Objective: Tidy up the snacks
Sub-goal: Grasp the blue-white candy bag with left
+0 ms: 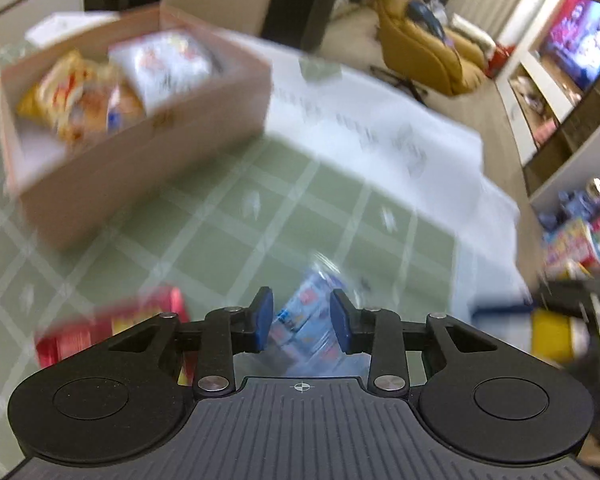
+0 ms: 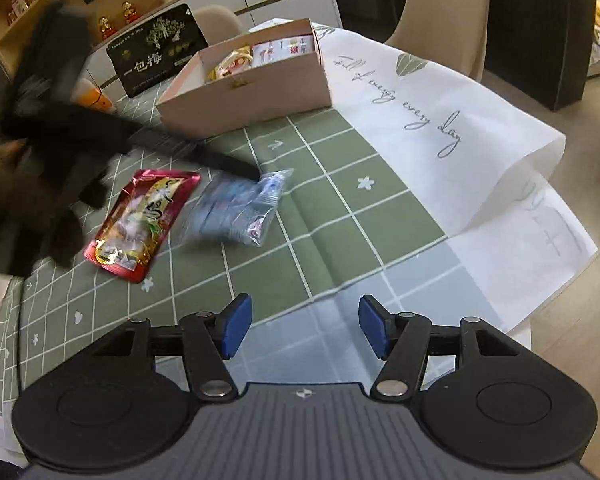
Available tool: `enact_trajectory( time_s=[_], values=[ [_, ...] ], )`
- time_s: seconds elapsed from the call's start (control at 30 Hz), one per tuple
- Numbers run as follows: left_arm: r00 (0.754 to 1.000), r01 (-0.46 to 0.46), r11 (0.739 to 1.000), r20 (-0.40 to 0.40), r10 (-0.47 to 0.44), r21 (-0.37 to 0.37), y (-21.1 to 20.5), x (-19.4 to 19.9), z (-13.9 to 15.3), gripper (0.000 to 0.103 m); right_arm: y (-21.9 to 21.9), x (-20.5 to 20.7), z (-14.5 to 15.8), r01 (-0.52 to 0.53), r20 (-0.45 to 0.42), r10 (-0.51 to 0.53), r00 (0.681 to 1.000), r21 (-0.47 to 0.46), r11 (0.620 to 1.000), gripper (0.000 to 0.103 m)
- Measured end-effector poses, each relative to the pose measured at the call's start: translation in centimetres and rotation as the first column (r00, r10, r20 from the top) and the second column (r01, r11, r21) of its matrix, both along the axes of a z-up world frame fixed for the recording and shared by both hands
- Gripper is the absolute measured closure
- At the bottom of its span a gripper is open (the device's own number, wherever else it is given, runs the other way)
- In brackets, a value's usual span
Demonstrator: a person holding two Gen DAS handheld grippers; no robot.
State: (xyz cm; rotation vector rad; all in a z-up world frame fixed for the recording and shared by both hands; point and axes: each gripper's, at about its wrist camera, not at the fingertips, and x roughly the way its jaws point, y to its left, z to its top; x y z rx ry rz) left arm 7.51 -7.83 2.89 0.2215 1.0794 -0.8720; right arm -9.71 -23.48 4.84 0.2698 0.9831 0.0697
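A clear blue snack bag (image 1: 314,276) lies on the green checked tablecloth (image 1: 228,208). My left gripper (image 1: 300,300) has its blue pads pressed against the bag's two sides. In the right wrist view that same gripper (image 2: 252,170) is a black blur reaching the bag (image 2: 236,208), which is blurred too. Just left of the bag a red snack packet (image 2: 140,220) lies flat, and it also shows beside the left gripper as a red packet (image 1: 112,328). The pink box (image 2: 244,88) behind holds several snacks. My right gripper (image 2: 305,326) hovers open over the cloth's near edge, holding nothing.
A black tin with gold print (image 2: 156,52) and an orange item (image 2: 92,98) stand left of the box. The white, lettered part of the cloth (image 2: 440,112) hangs over the table's right edge. A beige chair (image 2: 444,12) stands behind the table.
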Motion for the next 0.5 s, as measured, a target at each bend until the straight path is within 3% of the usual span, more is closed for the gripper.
enact_trajectory(
  time_s=[0.07, 0.17, 0.27, 0.3, 0.4, 0.43, 0.47, 0.5],
  values=[
    [1.000, 0.004, 1.000, 0.008, -0.004, 0.009, 1.3, -1.3, 0.1, 0.063, -0.5, 0.1, -0.1, 0.016, 0.000, -0.016, 1.000, 0.013, 1.000, 0.043],
    [0.991, -0.020, 0.999, 0.132, 0.016, 0.029, 2.2, -3.6, 2.0, 0.063, -1.3, 0.5, 0.1, 0.041, -0.001, -0.041, 0.999, 0.000, 0.999, 0.043],
    [0.984, 0.027, 0.999, 0.177, -0.030, 0.020, 1.1, -6.0, 3.3, 0.063, -2.1, 0.5, 0.5, 0.058, 0.011, -0.058, 0.998, -0.016, 0.998, 0.043],
    [0.977, 0.066, 0.996, 0.198, -0.076, 0.058, 0.1, -6.8, 3.1, 0.061, -2.4, 0.5, 0.6, 0.066, 0.013, -0.066, 0.998, -0.017, 0.998, 0.043],
    [0.924, 0.148, 0.958, 0.311, -0.222, 0.244, -3.1, -9.3, 1.5, 0.059, -3.2, 0.3, 0.8, 0.094, 0.017, -0.093, 0.995, -0.018, 0.995, 0.043],
    [0.917, 0.159, 0.950, 0.317, -0.243, 0.269, -3.7, -9.7, 1.0, 0.060, -3.4, 0.2, 0.9, 0.102, 0.019, -0.102, 0.995, -0.021, 0.995, 0.043],
    [0.921, 0.172, 0.950, 0.300, -0.249, 0.262, -3.8, -10.0, 0.6, 0.053, -3.6, 0.0, 1.0, 0.110, 0.022, -0.109, 0.994, -0.024, 0.994, 0.043],
    [0.923, 0.184, 0.950, 0.289, -0.256, 0.252, -4.1, -10.1, 0.5, 0.040, -3.9, -0.2, 1.1, 0.115, 0.025, -0.114, 0.993, -0.026, 0.993, 0.043]
  ],
)
